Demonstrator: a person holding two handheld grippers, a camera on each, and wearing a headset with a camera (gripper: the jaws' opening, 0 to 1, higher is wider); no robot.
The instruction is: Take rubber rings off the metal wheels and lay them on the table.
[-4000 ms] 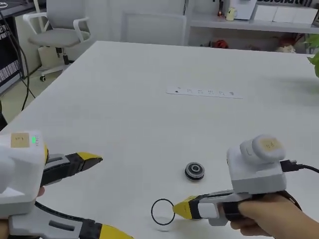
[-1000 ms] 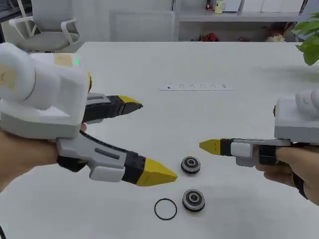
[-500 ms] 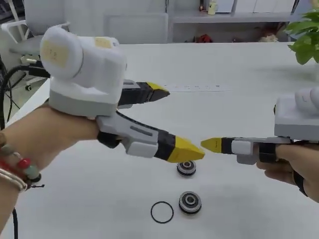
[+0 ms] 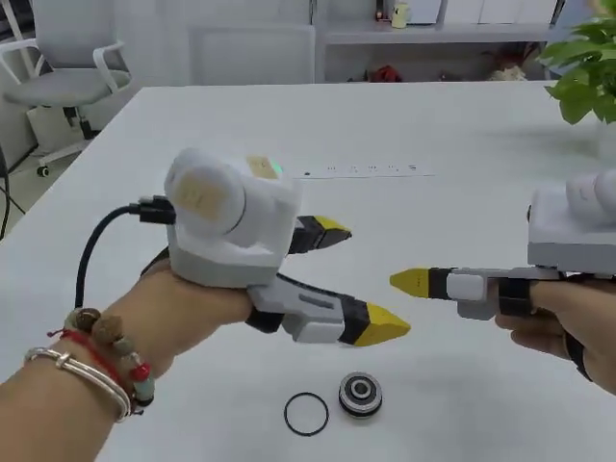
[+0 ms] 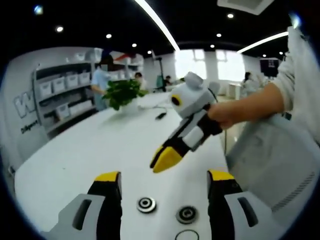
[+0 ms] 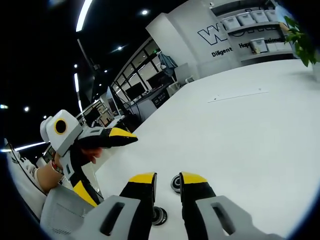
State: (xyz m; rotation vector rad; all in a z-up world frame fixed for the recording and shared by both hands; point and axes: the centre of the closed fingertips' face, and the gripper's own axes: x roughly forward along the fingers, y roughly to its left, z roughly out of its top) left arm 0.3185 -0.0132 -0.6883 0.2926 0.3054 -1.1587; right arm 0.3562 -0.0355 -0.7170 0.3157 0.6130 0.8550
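Over the white table (image 4: 192,125), my left gripper (image 4: 364,280) hangs at the centre of the head view. Its yellow-tipped jaws are spread wide and hold nothing. My left hand (image 4: 183,313) holds it from the lower left of the frame, with beaded bracelets (image 4: 96,361) on the wrist and a black cable (image 4: 91,250) looping off the gripper's back.

From the right edge my right hand (image 4: 563,322) levels my right gripper (image 4: 409,281) toward the left one, the tips near each other but apart. In the right gripper view its jaws stand with only a narrow gap between them and nothing in it.

At the bottom centre of the head view a metal wheel (image 4: 360,395) sits on the table below the left gripper's lower jaw. A loose black rubber ring (image 4: 306,414) lies flat just to its left, not touching it.

In the left gripper view a second wheel (image 5: 146,204) rests low in the frame between my spread jaws, left of the first, and the right gripper's tip points down above the pair. I cannot tell whether either wheel wears a ring.

A recessed socket strip (image 4: 371,171) crosses the table mid-frame. An office chair (image 4: 58,67) stands upper left and a green plant (image 4: 577,67) upper right.
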